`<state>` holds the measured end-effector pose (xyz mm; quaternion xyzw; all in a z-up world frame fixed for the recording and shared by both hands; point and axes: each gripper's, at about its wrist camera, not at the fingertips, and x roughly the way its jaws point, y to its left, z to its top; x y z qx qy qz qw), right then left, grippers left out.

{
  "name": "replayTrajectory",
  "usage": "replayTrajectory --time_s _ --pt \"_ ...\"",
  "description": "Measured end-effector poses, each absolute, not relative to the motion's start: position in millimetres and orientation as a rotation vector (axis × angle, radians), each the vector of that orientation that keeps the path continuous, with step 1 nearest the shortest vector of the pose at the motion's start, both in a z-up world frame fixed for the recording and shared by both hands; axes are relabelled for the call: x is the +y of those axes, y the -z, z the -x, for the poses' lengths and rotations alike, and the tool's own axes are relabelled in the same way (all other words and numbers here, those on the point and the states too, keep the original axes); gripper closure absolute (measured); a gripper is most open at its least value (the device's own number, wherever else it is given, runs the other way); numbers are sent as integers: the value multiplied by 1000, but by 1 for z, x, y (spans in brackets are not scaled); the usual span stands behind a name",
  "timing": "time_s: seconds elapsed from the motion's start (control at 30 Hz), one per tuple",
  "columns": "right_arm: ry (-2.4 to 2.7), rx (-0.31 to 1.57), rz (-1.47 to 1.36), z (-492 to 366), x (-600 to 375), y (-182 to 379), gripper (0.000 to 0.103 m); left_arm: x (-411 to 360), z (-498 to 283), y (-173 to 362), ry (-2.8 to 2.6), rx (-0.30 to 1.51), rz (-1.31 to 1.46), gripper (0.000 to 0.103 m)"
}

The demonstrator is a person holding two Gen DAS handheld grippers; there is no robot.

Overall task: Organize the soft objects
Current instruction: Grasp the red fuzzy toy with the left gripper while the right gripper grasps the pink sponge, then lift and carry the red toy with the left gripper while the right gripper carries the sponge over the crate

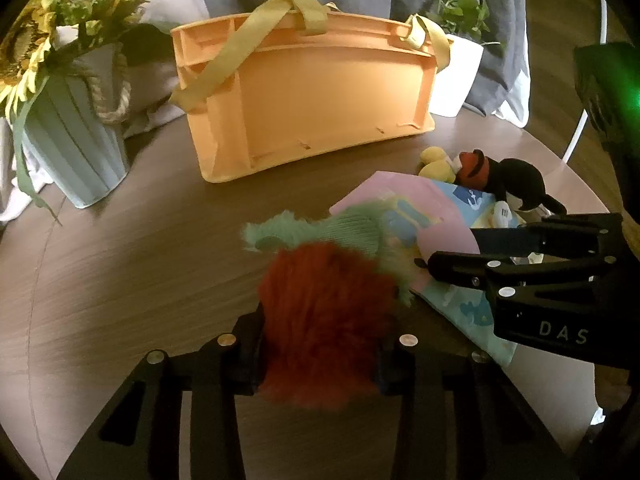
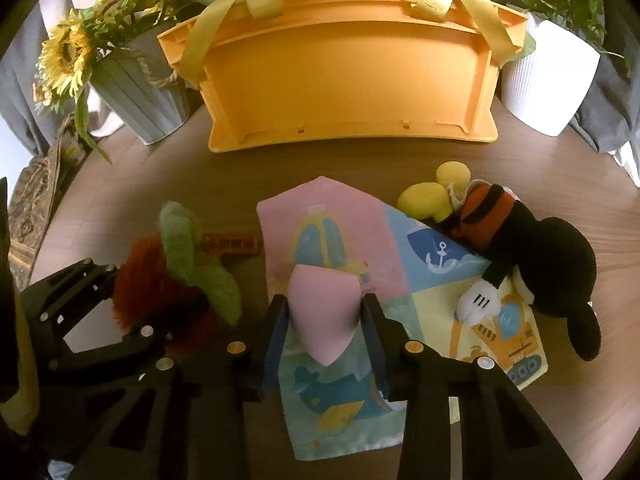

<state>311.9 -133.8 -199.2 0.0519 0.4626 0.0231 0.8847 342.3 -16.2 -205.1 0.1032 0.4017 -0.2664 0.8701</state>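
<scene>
My left gripper (image 1: 320,354) is shut on a furry red plush with a green leafy top (image 1: 324,304), held just above the table; the plush also shows in the right wrist view (image 2: 160,280). My right gripper (image 2: 325,330) is shut on a folded pink corner of a pastel picture cloth (image 2: 332,236), which lies flat on the table. A black mouse plush with yellow shoes (image 2: 532,256) lies on the cloth's right edge. An orange basket with yellow straps (image 2: 348,80) stands behind them; its inside is hidden.
A grey pot of sunflowers (image 2: 132,80) stands left of the basket, a white pot with a green plant (image 2: 552,80) to its right. The round wooden table (image 1: 140,260) is backed by grey cushions. A small brown tag (image 2: 230,244) lies by the cloth.
</scene>
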Motion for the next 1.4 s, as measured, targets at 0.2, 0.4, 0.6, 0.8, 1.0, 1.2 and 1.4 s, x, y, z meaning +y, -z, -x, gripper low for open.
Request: replayTrajectory --time_s 0.2,0.4,0.6,0.8,1.0,1.2,1.4 --pt "-54 958 -118 -308 -135 197 65 -13 -336 195 515 828 -181 65" --pt "-68 928 -122 -298 -140 185 65 -11 -326 176 467 793 -137 65" --pt "-103 888 -111 -285 -145 168 65 -12 -316 153 414 753 -95 65" --pt "-124 829 -121 -275 -153 144 65 -15 -306 125 385 693 -68 65" --pt "-132 755 -130 -266 -160 119 65 -23 -300 99 374 623 -56 65" --pt "-129 688 -129 -260 -170 96 65 -32 -299 74 365 553 -33 65" --pt "-125 627 -135 -262 -184 74 65 -41 -300 55 354 504 -20 65"
